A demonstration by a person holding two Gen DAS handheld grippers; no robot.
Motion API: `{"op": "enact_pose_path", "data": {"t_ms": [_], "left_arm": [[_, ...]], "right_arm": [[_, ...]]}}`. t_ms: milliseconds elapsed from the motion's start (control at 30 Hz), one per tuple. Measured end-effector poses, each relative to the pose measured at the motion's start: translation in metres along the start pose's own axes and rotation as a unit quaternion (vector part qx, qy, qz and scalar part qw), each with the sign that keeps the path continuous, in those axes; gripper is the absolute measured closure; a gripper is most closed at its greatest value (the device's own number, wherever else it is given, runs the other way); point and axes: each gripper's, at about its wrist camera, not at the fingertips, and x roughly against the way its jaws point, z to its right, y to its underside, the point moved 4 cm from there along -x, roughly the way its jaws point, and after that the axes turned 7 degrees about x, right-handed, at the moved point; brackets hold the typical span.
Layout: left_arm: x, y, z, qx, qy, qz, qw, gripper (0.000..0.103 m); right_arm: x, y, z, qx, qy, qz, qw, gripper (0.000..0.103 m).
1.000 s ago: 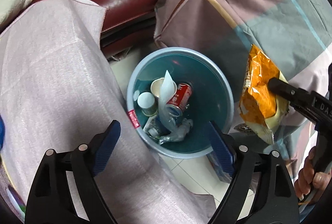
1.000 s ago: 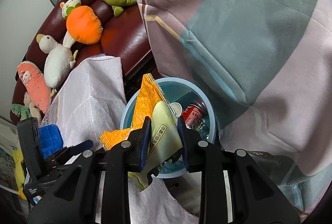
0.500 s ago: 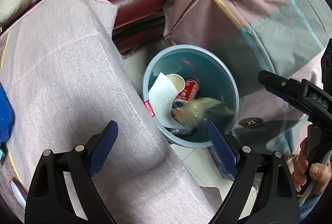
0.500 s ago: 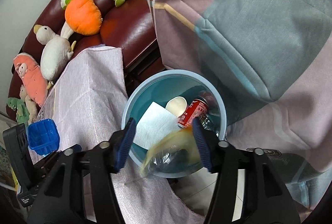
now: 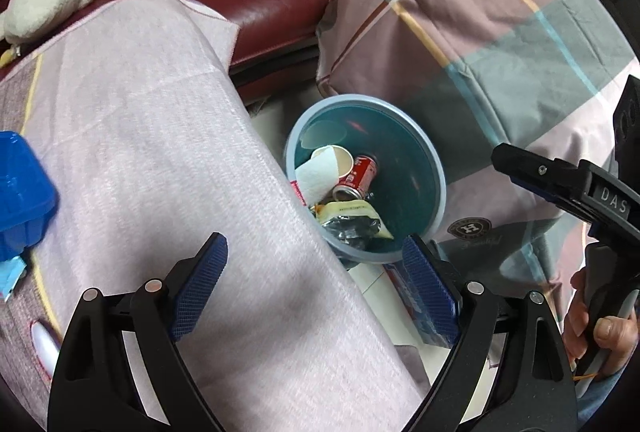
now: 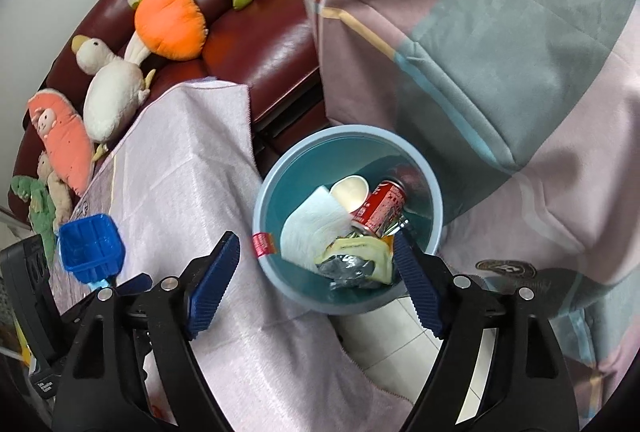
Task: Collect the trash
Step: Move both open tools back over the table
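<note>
The snack bag (image 6: 356, 260), released a second ago, is now lying inside the blue bin (image 6: 434, 232) beside the cola can (image 6: 380, 210), while both the right gripper (image 6: 316, 282) and left gripper (image 5: 316, 284) are hanging wide apart, empty.

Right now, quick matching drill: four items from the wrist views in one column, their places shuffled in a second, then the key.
Items:
1. red soda can
2. blue plastic basket
3. orange carrot plush
4. chip bag

Places:
A. on the dark red leather sofa
B. in the blue trash bin, at the near side, silver lining showing
C. on the pale pink cloth, left of the bin
D. in the bin, beside the paper cup

Pairs: 1-D, 2-C, 3-A, 4-B
</note>
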Motion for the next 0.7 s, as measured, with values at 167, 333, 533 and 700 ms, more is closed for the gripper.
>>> {"op": "enact_pose_path", "data": {"t_ms": [167, 333, 533, 700], "left_arm": [[0.025, 0.015, -0.015, 0.006, -0.002, 0.012, 0.9999, 0.013], [0.053, 0.037, -0.037, 0.011, -0.008, 0.025, 0.9996, 0.012], [0.084, 0.067, -0.071, 0.026, -0.014, 0.040, 0.9988, 0.011], [0.104, 0.104, -0.103, 0.041, -0.017, 0.044, 0.9980, 0.010]], "right_arm": [[0.016, 0.012, -0.023, 0.013, -0.005, 0.004, 1.000, 0.027], [0.031, 0.026, -0.050, 0.030, -0.012, 0.003, 0.999, 0.027], [0.046, 0.048, -0.086, 0.059, -0.019, 0.000, 0.998, 0.026], [0.051, 0.077, -0.118, 0.087, -0.024, -0.015, 0.996, 0.023]]}}
